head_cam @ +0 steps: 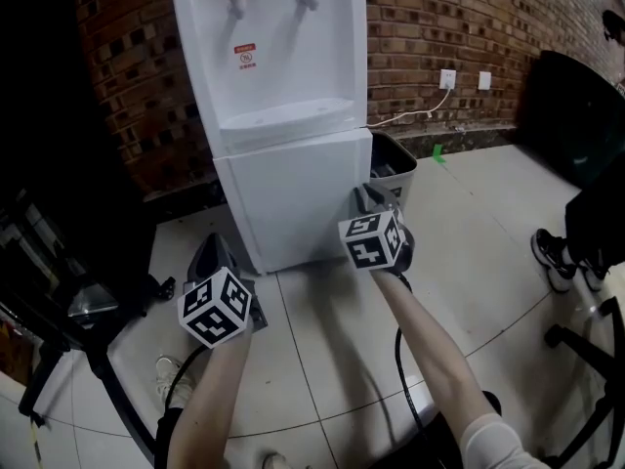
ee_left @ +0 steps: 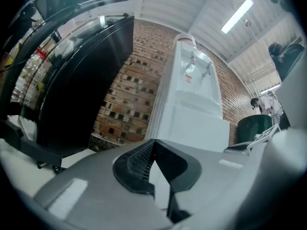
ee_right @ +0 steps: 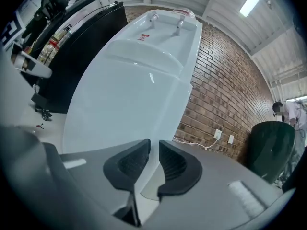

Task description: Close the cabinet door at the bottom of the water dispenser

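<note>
The white water dispenser [head_cam: 283, 86] stands on the tiled floor [head_cam: 322, 340] against the brick wall [head_cam: 459, 18], and its bottom cabinet door [head_cam: 288, 198] looks flush w/ the body, i.e. closed. The right gripper [head_cam: 369, 196] is at the door's right edge, approx. mid-height; its claw is almost clenched, w/ only a thin slit between the pads, grasping nothing. The left gripper [head_cam: 215, 252] hangs low near the dispenser's bottom left corner, claw fully clenched, tips touching, also empty.

- Red brick wall [head_cam: 439, 27] across the back.
- Dark grey plastic waste bin [head_cam: 395, 169] standing on the pale tiled floor [head_cam: 469, 262], near the wall.
- White wall socket [head_cam: 447, 78] with a white cable [head_cam: 405, 117] hanging from it.
- Black-and-white shoe [head_cam: 552, 254] at the right.
</note>
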### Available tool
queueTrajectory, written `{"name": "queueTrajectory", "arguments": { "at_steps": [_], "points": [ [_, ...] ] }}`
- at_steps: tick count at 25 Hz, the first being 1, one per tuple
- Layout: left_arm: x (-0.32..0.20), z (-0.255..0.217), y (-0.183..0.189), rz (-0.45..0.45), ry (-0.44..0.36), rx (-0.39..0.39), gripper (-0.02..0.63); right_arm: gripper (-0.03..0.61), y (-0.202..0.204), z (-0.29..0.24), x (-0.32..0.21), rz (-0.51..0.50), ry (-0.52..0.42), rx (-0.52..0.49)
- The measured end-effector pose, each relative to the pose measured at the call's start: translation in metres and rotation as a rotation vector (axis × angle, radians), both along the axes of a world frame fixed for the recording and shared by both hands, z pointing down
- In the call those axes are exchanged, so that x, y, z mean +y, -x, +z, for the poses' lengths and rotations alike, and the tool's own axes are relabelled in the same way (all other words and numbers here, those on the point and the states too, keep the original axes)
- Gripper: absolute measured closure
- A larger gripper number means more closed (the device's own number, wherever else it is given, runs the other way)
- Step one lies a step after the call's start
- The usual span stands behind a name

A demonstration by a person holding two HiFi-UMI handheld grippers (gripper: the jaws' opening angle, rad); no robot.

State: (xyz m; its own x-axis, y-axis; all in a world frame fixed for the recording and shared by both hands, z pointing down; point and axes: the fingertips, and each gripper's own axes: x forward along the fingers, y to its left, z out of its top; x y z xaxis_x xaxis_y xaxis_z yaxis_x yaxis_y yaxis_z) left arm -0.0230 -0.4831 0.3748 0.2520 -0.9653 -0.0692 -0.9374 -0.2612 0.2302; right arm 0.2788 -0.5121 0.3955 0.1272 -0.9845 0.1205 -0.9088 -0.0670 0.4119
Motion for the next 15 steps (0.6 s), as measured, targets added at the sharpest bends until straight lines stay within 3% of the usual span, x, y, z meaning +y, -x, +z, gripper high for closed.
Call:
{"name": "queueTrajectory", "arguments": {
  "at_steps": [9,15],
  "points": [
    [-0.007,0.007,0.014,-0.005,0.015,0.022,0.606,0.560,-0.005,0.006,-0.027,0.002,0.012,-0.037],
    [-0.004,0.018,0.030,-0.017,0.024,-0.029,0.606,0.578,-0.003,0.013,-0.032,-0.005,0.008,-0.042]
  ]
}}
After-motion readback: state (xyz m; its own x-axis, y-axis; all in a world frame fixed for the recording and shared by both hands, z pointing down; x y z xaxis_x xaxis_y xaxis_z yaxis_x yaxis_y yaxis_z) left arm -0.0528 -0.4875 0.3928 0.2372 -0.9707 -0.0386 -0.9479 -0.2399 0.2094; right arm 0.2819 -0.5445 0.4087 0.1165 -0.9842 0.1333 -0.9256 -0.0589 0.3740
